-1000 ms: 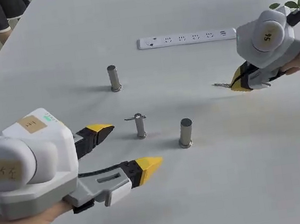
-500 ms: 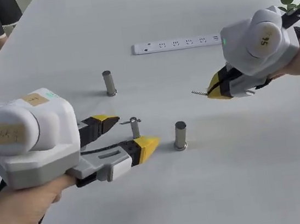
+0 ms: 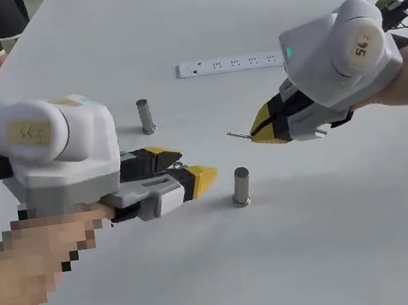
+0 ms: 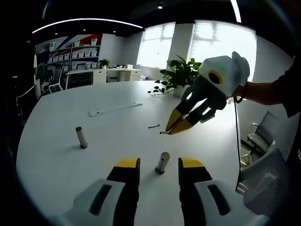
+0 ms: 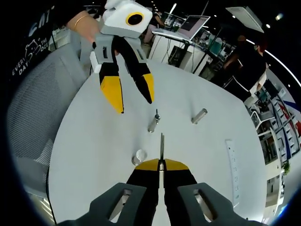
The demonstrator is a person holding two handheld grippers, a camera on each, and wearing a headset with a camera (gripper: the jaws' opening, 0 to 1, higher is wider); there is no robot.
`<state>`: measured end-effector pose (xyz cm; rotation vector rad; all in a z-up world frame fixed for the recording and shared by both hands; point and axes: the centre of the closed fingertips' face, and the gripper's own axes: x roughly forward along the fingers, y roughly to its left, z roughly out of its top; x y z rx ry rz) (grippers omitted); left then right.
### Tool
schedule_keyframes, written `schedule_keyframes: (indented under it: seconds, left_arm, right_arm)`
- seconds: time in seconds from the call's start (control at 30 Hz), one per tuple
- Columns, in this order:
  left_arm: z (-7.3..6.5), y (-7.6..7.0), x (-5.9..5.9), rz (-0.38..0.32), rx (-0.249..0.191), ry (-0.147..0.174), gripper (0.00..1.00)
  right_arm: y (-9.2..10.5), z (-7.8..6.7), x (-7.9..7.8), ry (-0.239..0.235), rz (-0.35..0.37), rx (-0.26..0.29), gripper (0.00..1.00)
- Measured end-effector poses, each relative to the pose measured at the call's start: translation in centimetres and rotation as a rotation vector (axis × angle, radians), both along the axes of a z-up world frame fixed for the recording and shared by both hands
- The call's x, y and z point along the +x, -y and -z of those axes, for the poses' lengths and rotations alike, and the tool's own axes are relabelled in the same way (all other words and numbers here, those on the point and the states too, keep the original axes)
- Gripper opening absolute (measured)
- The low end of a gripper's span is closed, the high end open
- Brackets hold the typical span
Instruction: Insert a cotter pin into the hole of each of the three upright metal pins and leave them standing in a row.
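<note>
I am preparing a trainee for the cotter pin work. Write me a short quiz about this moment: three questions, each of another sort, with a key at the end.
1. True or false: the right gripper is shut on a cotter pin.
2. Multiple choice: of the near pin, the middle pin and the far pin, how many already carry a cotter pin through the top? A) none B) one C) all three
3. Fill the gap: the jaws of the left gripper stand ____.

Key
1. True.
2. B, the middle pin, which stands closest to the left gripper.
3. Open.
</note>
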<state>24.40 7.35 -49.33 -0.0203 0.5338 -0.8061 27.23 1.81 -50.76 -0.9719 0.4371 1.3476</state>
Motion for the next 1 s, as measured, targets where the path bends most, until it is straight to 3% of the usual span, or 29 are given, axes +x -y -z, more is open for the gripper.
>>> schedule_keyframes:
  seconds: [0.1,0.13,0.3,0.33,0.47,0.7,1.0]
  left_arm:
    - [0.0,0.2,0.0,-0.001,-0.025,-0.032,0.27]
    - [0.0,0.3,-0.1,-0.007,-0.043,-0.056,0.26]
    - [-0.2,0.6,0.0,-0.004,-0.078,-0.095,0.19]
    - [-0.3,0.9,-0.1,-0.006,-0.112,-0.127,0.18]
    - [-0.4,1.2,-0.1,-0.008,-0.147,-0.17,0.14]
    - [-0.3,1.9,-0.6,0.008,-0.177,-0.233,0.1]
    - [-0.3,2.4,-0.8,0.004,-0.215,-0.275,0.02]
  right_arm:
    - [-0.5,-0.2,-0.7,0.005,-0.024,0.004,0.0]
    - [-0.7,-0.2,-1.0,0.01,-0.034,0.002,0.0]
    - [-1.2,-0.3,-1.8,0.005,-0.067,0.006,0.0]
    - [-1.3,-0.3,-1.8,0.008,-0.077,0.01,0.0]
    - [-1.7,-0.3,-2.5,0.008,-0.097,0.011,0.0]
    - [-2.2,-0.3,-3.4,0.012,-0.127,0.008,0.0]
    - [-2.8,-0.6,-4.4,0.023,-0.146,0.017,0.0]
